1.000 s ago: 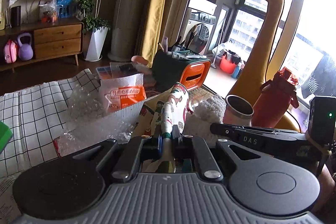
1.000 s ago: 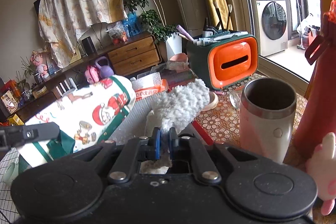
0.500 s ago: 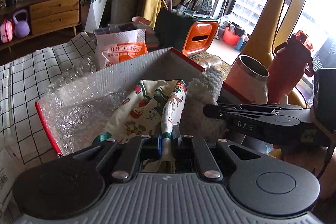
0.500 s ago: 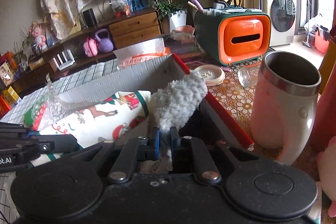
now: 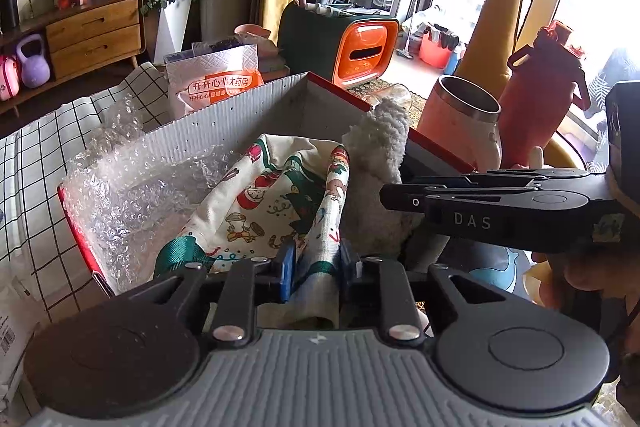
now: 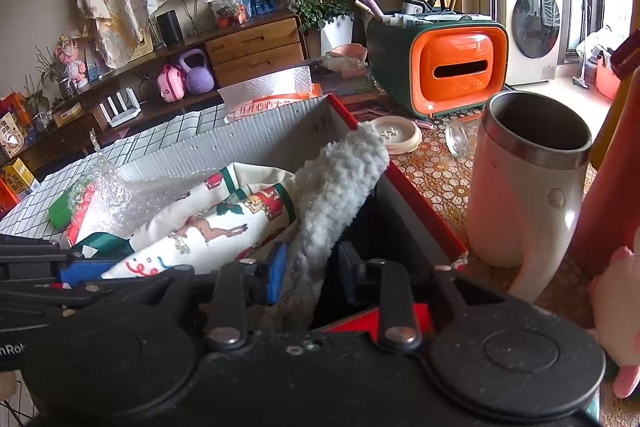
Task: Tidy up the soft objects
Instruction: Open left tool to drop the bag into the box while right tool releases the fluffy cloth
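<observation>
Both cloths now sit lower than a second ago: the printed cloth [image 5: 276, 203], held up in the air above the box [image 5: 248, 99] back then, rests inside it, and the fluffy white cloth [image 6: 336, 183] leans over the box's right rim with its lower end down inside. The left gripper [image 5: 314, 269] has just been opening; its blue pads stand either side of a fold of the printed cloth, which looks slack between them rather than pinched. The right gripper [image 6: 310, 273] has also just been opening, and the fluffy cloth passes between its parted pads, touching the left pad and clear of the right one.

Smooth woven fabric makes up the printed cloth, cream with small Christmas figures and a green band at its edge, and it lies crumpled in loose folds. Its white neighbour is thick and nubbly, like chenille, bunched into a long roll.

Grey and corrugated inside, the box has red outer walls and is rectangular and open-topped. A crinkled sheet of bubble wrap [image 5: 132, 187] fills its left part and spills over the rim; the printed cloth lies against it, and the fluffy cloth is just beside that on the right. Near the box's right wall stands an open steel-rimmed mug [image 6: 528, 179].
</observation>
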`<state>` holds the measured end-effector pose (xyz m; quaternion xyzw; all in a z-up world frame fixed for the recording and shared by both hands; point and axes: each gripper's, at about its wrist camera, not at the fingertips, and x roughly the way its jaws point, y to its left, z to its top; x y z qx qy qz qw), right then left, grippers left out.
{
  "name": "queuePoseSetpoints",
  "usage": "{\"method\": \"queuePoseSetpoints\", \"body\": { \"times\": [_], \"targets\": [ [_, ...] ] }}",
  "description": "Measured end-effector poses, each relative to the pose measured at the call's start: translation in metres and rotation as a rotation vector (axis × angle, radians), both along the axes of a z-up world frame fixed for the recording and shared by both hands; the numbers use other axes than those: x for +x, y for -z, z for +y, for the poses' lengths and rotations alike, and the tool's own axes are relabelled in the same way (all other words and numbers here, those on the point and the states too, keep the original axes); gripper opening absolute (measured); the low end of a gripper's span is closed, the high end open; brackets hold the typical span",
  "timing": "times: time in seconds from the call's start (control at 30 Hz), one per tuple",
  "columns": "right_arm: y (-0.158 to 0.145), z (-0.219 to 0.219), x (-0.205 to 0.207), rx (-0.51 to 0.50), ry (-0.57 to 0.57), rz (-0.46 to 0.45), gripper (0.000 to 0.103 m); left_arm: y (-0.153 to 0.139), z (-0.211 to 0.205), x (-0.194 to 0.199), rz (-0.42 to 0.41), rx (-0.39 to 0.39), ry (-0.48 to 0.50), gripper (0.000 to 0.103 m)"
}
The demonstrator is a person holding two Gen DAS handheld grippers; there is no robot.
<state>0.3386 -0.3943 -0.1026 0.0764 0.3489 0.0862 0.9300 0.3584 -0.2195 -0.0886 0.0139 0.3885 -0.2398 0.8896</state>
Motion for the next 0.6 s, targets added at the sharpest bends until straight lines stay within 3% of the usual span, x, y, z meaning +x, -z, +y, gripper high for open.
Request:
{"method": "queuePoseSetpoints", "body": {
  "times": [0.17, 0.2, 0.27, 0.6],
  "targets": [
    [-0.006, -0.002, -0.012, 0.006, -0.012, -0.001, 0.038, -0.005, 0.004, -0.007, 0.001, -0.018, 0.001, 0.036],
    [-0.007, -0.001, -0.014, 0.002, -0.017, -0.004, 0.039, -0.007, 0.005, -0.009, -0.001, -0.024, -0.001, 0.051],
    [-0.012, -0.001, -0.019, -0.001, -0.02, -0.011, 0.04, -0.01, 0.008, -0.014, -0.01, -0.029, -0.005, 0.069],
    [-0.036, 0.009, -0.053, 0.009, -0.05, -0.05, 0.054, -0.038, 0.025, -0.044, -0.072, -0.049, -0.018, 0.069]
  ]
}}
